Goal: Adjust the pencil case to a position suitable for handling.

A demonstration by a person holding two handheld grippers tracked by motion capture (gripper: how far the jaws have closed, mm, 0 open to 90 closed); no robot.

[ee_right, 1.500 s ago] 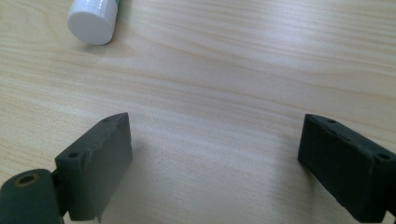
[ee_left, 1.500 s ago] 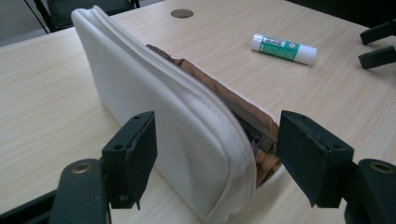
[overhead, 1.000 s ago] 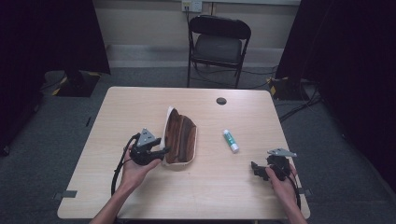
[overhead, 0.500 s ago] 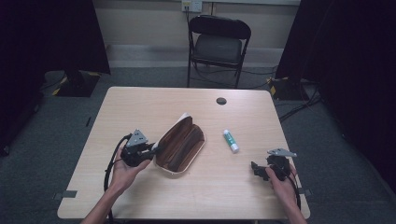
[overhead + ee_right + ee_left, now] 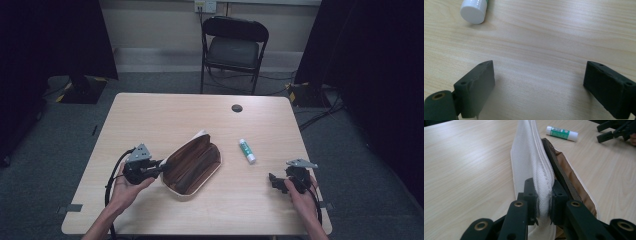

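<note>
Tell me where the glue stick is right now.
In the high view the glue stick lies flat on the table, right of the brown pencil case and ahead-left of the right gripper.

The left tongs [image 5: 161, 168] are clamped tight, the jaws having just closed, and the left hand [image 5: 127, 186] holds them level, pointing right. The right tongs [image 5: 272, 181] stand wide open and low, in the right hand [image 5: 300, 192].
</note>
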